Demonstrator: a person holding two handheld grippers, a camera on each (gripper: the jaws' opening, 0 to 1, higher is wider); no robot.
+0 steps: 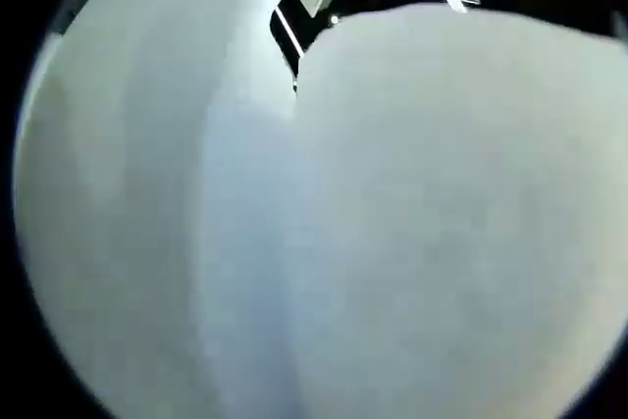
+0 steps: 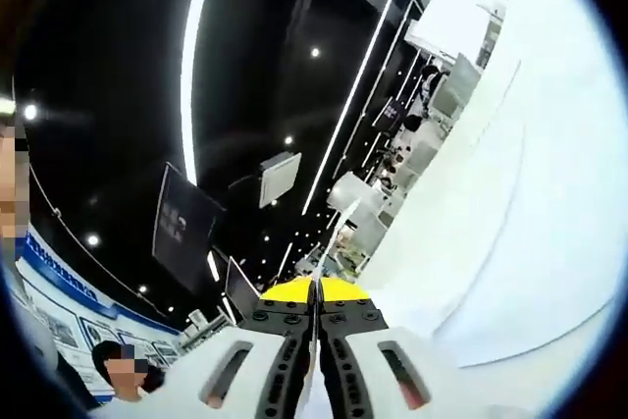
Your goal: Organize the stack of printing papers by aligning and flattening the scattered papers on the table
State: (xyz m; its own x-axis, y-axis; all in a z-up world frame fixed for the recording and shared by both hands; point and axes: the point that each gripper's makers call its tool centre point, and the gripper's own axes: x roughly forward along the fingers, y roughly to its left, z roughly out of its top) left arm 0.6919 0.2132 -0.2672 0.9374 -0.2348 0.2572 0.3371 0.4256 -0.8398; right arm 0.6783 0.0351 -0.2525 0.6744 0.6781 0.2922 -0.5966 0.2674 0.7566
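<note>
White printing paper (image 1: 422,213) is pressed very close to the left gripper view's lens, with a second curved sheet (image 1: 128,164) bulging beside it and a fold between them. My left gripper's jaws are hidden behind the paper. In the right gripper view my right gripper (image 2: 315,287) is shut, its yellow tips together on a thin edge of paper (image 2: 336,225) that rises from between them. A broad white sheet (image 2: 520,203) of the same stack spreads up along the right side. This view points upward, away from the table.
A dark ceiling (image 2: 275,66) with long light strips and spot lamps lies beyond the right gripper. A hanging dark sign (image 2: 182,218) and a square panel (image 2: 278,177) are nearby. A person (image 2: 123,370) stands at the lower left.
</note>
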